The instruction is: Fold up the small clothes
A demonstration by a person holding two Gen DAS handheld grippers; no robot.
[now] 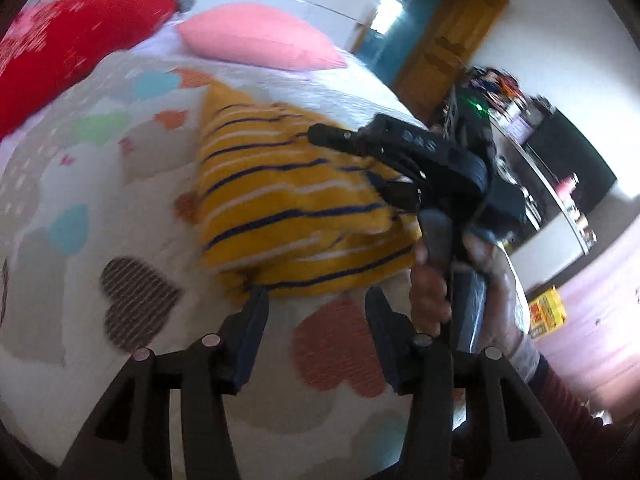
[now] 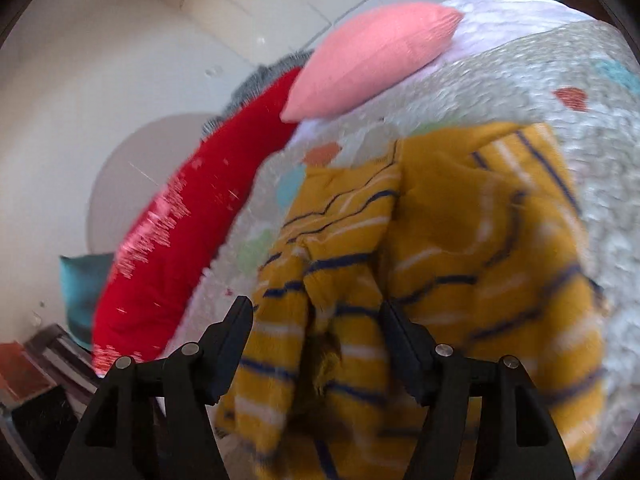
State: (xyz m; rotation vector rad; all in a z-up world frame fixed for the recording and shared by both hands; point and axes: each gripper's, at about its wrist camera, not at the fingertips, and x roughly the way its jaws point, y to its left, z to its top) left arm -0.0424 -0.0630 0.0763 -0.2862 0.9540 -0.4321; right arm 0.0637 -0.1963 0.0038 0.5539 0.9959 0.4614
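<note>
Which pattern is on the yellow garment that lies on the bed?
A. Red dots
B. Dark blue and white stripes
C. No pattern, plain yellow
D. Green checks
B: the yellow garment shows thin dark blue lines and white bands across it in both wrist views, as it lies on the heart-printed bedcover.

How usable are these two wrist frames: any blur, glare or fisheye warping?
Left wrist view: yellow striped garment and heart-print bedspread smeared by motion; glare on the wall; edges bowed. Right wrist view: garment and red cushion streaked; right tool sharp; bedspread curves strongly.
</note>
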